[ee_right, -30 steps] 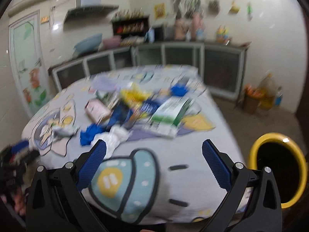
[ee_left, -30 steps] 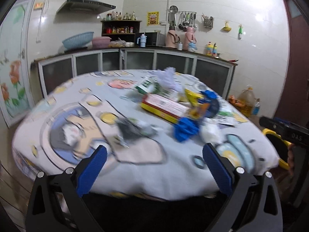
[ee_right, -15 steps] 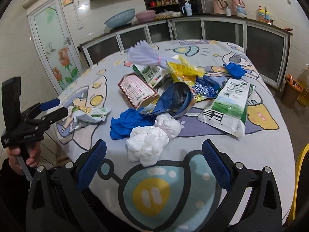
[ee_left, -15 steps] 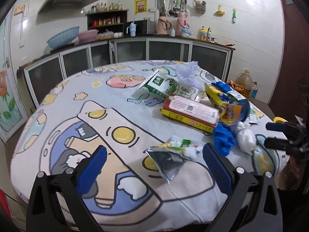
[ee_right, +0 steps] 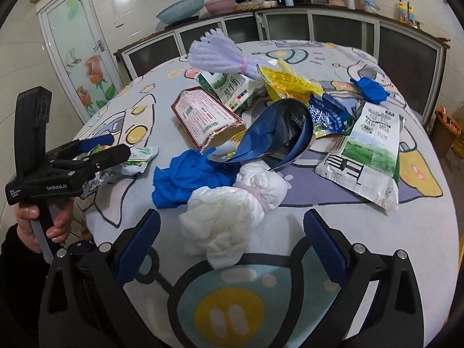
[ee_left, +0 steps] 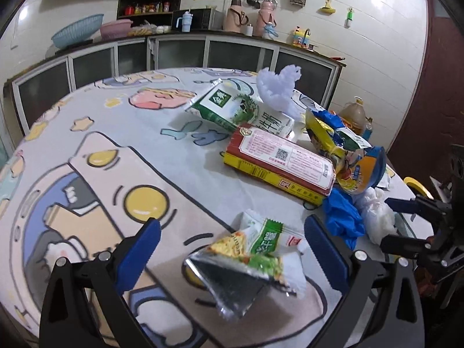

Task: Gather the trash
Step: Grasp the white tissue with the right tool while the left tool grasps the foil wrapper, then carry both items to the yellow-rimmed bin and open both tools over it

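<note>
Between the left tongs [ee_left: 232, 243], spread wide, a torn green snack packet [ee_left: 252, 261] lies on the desk [ee_left: 145, 156]. Right view: right tongs [ee_right: 232, 232] wide too, white wad [ee_right: 229, 214] between them, blue glove [ee_right: 185, 177] just beyond.

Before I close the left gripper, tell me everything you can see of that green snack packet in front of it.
The green snack packet is a torn, crumpled foil pouch: green and white print outside, silvery lining at its gaping mouth. It looks empty and lies flat on the tablecloth, apart from the blue glove. The left gripper is open, its fingers either side of the packet, not touching it.
</note>
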`<state>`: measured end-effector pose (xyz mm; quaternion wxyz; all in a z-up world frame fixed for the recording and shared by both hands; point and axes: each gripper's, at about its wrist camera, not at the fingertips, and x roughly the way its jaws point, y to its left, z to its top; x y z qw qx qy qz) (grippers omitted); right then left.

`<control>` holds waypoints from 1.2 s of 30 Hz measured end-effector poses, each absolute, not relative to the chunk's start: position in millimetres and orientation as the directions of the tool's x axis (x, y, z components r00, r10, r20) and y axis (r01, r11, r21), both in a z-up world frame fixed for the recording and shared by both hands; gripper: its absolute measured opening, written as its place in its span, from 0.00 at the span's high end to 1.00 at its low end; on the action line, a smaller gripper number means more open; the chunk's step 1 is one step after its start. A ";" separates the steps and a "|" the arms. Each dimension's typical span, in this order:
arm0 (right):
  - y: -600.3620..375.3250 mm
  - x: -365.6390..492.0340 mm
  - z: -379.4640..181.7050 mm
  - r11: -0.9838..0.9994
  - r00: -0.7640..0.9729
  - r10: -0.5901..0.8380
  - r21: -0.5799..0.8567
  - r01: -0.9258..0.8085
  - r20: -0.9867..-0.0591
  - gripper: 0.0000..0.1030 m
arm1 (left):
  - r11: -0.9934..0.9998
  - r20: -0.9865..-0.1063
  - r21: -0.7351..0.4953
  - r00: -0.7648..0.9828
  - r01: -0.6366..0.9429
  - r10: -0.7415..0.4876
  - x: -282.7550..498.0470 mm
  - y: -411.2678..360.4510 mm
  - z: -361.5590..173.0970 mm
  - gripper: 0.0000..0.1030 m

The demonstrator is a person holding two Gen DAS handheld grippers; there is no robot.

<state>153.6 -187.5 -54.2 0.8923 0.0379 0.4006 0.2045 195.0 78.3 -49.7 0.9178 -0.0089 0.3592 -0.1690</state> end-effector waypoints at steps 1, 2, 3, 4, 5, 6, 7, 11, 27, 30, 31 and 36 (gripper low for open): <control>-188.7 155.5 -55.2 0.913 0.589 0.398 0.241 -0.329 -0.703 0.09 | 0.941 -0.655 -0.144 0.683 0.307 -0.323 195.1 77.4 -50.8 0.09; -189.6 156.9 -56.1 0.913 0.585 0.398 0.244 -0.326 -0.707 0.13 | 0.939 -0.655 -0.147 0.681 0.310 -0.328 195.9 76.3 -52.0 0.18; -189.6 158.1 -57.3 0.915 0.581 0.393 0.243 -0.322 -0.713 0.16 | 0.938 -0.659 -0.145 0.677 0.314 -0.328 196.3 74.7 -53.6 0.28; -189.9 159.7 -58.7 0.919 0.578 0.384 0.239 -0.313 -0.720 0.23 | 0.938 -0.663 -0.144 0.674 0.314 -0.328 197.5 74.0 -55.0 0.32; -190.0 161.1 -60.2 0.923 0.574 0.375 0.234 -0.306 -0.728 0.29 | 0.938 -0.667 -0.148 0.668 0.314 -0.329 198.3 73.3 -56.7 0.40; -190.2 162.1 -61.5 0.923 0.568 0.373 0.235 -0.304 -0.733 0.30 | 0.936 -0.672 -0.157 0.661 0.314 -0.335 198.5 73.3 -58.2 0.43; -190.8 161.9 -61.8 0.921 0.562 0.379 0.242 -0.305 -0.735 0.37 | 0.936 -0.672 -0.163 0.659 0.313 -0.337 198.4 73.6 -59.5 0.44; -193.8 159.3 -61.7 0.917 0.550 0.391 0.260 -0.304 -0.738 0.65 | 0.931 -0.659 -0.193 0.661 0.311 -0.358 195.8 76.1 -58.2 0.70; -248.5 114.2 -16.3 0.864 0.598 0.502 0.398 -0.309 -0.625 0.67 | 0.900 -0.578 -0.218 0.693 0.378 -0.431 163.3 63.7 -4.3 0.77; -267.5 105.8 -11.2 0.876 0.639 0.473 0.400 -0.269 -0.607 0.67 | 0.892 -0.572 -0.211 0.689 0.400 -0.444 160.0 49.9 2.2 0.77; -273.5 102.7 -10.1 0.879 0.650 0.464 0.403 -0.255 -0.602 0.67 | 0.889 -0.571 -0.207 0.688 0.409 -0.449 159.4 45.0 3.5 0.77; -319.1 92.8 -8.8 0.900 0.713 0.385 0.408 -0.150 -0.586 0.67 | 0.854 -0.567 -0.196 0.655 0.482 -0.500 160.8 2.5 11.6 0.77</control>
